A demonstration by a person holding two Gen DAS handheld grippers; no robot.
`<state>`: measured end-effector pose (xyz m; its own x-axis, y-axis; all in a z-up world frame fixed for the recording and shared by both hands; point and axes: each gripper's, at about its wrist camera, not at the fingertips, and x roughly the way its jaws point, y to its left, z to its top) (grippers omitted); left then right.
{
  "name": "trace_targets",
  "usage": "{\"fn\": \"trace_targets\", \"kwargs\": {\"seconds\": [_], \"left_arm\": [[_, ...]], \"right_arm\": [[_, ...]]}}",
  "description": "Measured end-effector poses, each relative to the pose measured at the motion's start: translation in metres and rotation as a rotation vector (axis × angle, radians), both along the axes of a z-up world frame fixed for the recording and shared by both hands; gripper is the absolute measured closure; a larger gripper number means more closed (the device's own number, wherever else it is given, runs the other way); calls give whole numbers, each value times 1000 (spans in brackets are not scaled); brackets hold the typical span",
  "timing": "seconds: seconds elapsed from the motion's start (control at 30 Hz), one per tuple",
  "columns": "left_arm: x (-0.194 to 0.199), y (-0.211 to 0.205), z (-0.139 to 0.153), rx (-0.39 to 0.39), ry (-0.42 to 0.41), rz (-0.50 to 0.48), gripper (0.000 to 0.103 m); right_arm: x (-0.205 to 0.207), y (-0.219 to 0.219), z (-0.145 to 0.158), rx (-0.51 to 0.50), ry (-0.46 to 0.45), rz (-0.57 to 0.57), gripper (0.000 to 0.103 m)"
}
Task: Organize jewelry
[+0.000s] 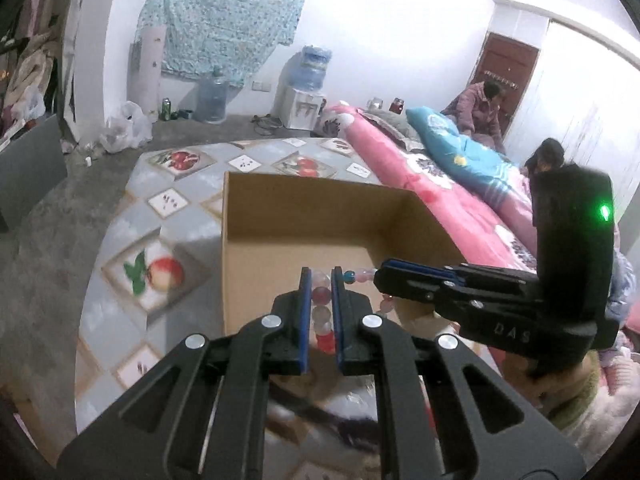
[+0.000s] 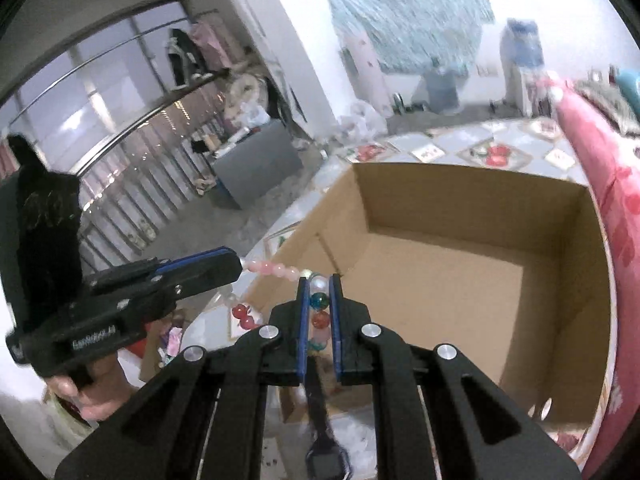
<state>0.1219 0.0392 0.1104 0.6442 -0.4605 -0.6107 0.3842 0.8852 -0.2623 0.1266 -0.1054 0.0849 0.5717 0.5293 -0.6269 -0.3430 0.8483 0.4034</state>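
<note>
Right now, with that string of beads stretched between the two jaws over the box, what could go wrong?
1. The left gripper and right gripper both clamp the bead bracelet. If the hands drift apart, its string might snap.
2. The jaws pinch round, glossy beads, which could slip out.
3. The bracelet hangs near the front edge of the cardboard box, so a drop might land on the patterned tablecloth instead.

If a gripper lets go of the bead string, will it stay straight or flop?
Probably flop: the bead string sags between the left gripper and right gripper. Its round, glossy beads look slippery and could roll inside the cardboard box.
</note>
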Motion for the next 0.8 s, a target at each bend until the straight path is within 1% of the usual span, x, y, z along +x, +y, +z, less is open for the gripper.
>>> {"fn": "trace_targets", "kwargs": {"seconds": [0.13,0.2,0.23,0.27,0.33,0.37,0.43,0.47,0.53,0.6,0.67,0.7,0.73,0.77,0.8], "left_arm": [[48,-14,-12,73,47,12,94],[75,-20,-23,108,85,12,94],[81,-20,-27,120,91,18,94],[94,-23,-34,154,109,35,94],[103,-26,-44,187,116,46,94],[109,-27,-48,217,108,73,94],[111,-26,-49,237,76,98,94],[111,-24,-49,233,71,103,93],[107,-17,-47,192,68,117,92],[100,-11,-44,171,56,136,87],[87,-3,-38,157,19,165,74],[79,1,-34,152,3,176,70],[67,6,-29,136,-17,189,62],[58,11,-26,119,-30,198,53],[51,14,-23,108,-37,204,48]], "right_arm": [[53,2,-11,-20,99,-21,93],[79,3,-21,-57,145,-37,93],[88,4,-24,-72,154,-45,93],[96,5,-26,-83,164,-56,93],[115,10,-37,-111,197,-55,92],[121,11,-40,-116,203,-63,92],[131,11,-46,-126,208,-80,92],[132,10,-46,-119,204,-87,92],[126,6,-41,-84,173,-88,92],[110,2,-29,-64,111,-91,92],[90,-2,-16,-45,51,-95,92],[78,-4,-10,-37,21,-93,92],[68,-6,-4,-32,-4,-90,91],[56,-7,2,-26,-34,-89,87],[44,-8,8,-22,-63,-88,84]]}}
